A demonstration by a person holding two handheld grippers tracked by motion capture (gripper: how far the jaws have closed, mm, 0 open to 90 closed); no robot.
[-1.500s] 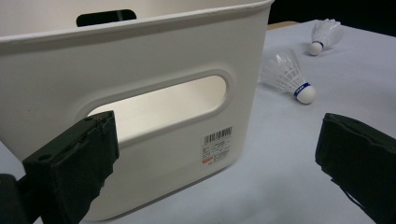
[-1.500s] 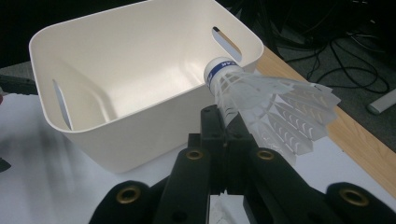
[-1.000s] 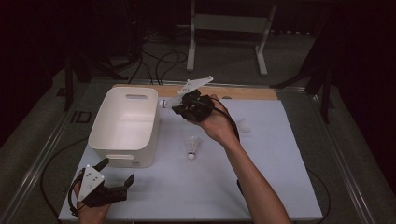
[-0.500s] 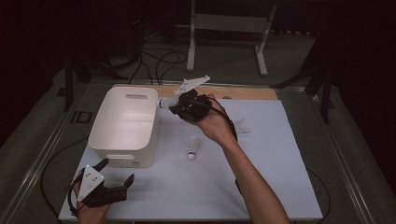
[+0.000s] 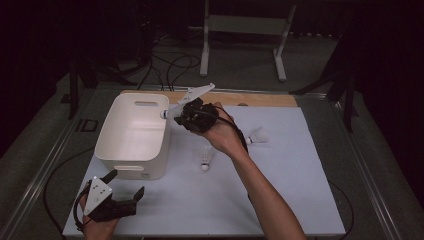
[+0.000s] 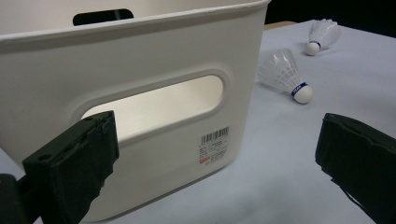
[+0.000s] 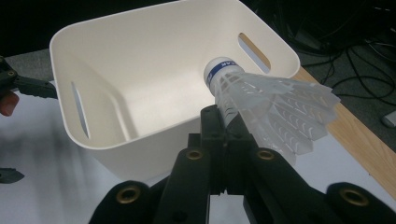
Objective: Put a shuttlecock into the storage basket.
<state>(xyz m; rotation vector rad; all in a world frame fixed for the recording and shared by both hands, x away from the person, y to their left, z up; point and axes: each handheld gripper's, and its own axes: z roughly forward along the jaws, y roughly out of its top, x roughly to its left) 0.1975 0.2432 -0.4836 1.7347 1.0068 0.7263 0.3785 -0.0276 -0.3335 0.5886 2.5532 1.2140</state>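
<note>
One white feathered shuttlecock point(image 7: 261, 100) is pinched in the right gripper point(image 7: 227, 122), jaws clamped on its skirt, cork over the rim of the white plastic bin point(image 5: 131, 150). Little has changed since a second ago; release looks next. Left gripper point(image 5: 123, 186) idle, jaws wide, empty. Two more shuttlecocks point(image 5: 205, 159) on the sheet; bin seemingly empty.

A nearer shuttlecock point(image 5: 205, 159) is seen on the white mat point(image 5: 280, 190) just behind the fingers point(image 5: 182, 115) of the right gripper point(image 5: 176, 113) — a farther shuttlecock point(image 5: 256, 136) well off to their right.
</note>
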